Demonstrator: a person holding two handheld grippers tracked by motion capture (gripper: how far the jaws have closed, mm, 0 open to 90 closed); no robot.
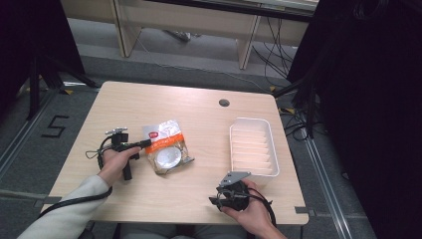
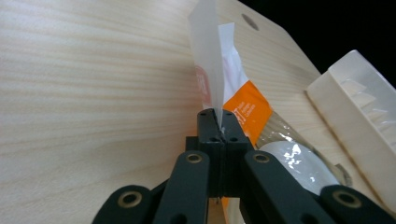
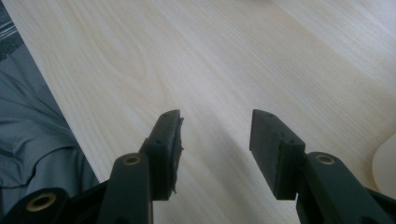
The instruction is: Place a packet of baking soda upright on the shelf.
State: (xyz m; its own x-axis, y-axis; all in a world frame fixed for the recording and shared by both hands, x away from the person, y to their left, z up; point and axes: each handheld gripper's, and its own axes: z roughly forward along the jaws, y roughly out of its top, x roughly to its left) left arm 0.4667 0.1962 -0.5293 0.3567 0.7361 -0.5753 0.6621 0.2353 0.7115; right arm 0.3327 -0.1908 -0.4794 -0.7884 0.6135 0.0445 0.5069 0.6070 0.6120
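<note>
The packet (image 1: 167,147) (clear, orange-banded) lies mid-table (image 1: 149,199), left of the tray (image 1: 252,148); its edge is pinched by the left gripper (image 2: 218,122). The right gripper (image 3: 215,140) is held spread above bare wood.

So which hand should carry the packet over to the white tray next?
Left. The left gripper is already shut on the packet's edge. The right gripper stands open over bare table by the white tray's near end, holding nothing, so it would probably need a fresh reach.
</note>
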